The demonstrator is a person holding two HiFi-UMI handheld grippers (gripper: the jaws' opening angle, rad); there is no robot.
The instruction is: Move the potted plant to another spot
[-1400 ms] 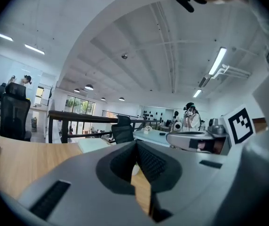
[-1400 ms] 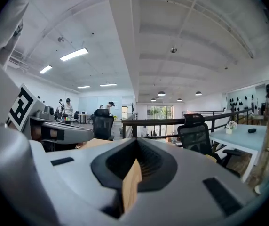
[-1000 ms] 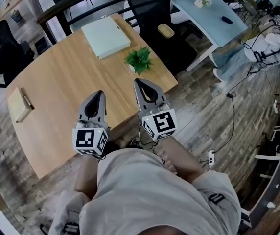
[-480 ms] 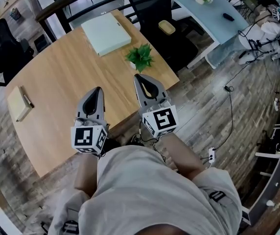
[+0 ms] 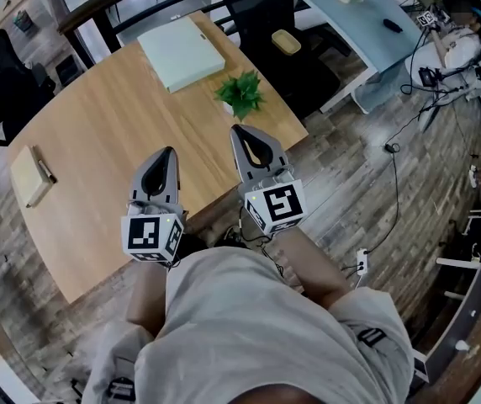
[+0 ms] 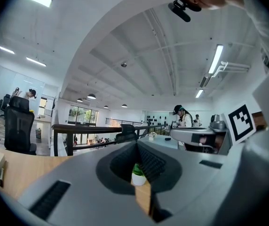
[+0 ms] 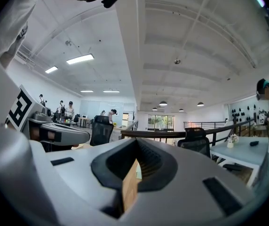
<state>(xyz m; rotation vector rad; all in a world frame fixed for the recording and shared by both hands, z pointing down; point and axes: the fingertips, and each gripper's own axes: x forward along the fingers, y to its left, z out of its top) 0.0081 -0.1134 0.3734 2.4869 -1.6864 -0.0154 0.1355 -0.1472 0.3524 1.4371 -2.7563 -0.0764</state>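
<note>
A small potted plant (image 5: 240, 95) with green leaves in a white pot stands near the right edge of the wooden table (image 5: 114, 133). My left gripper (image 5: 170, 151) hovers over the table's near edge with its jaws shut and nothing in them. My right gripper (image 5: 235, 130) is also shut and empty, with its tip a short way in front of the plant. In the left gripper view the plant (image 6: 138, 173) shows through the gap behind the shut jaw tips of the left gripper (image 6: 137, 143). The right gripper (image 7: 136, 141) looks level along the table edge.
A pale green flat box (image 5: 182, 53) lies at the table's far side. A notebook with a pen (image 5: 30, 177) sits at its left end. A black office chair (image 5: 259, 11) and a light blue desk (image 5: 367, 19) stand beyond. Cables (image 5: 396, 162) trail over the floor on the right, near a person (image 5: 455, 36).
Both grippers and the plant have stayed put. A person has come into the head view at the upper right.
</note>
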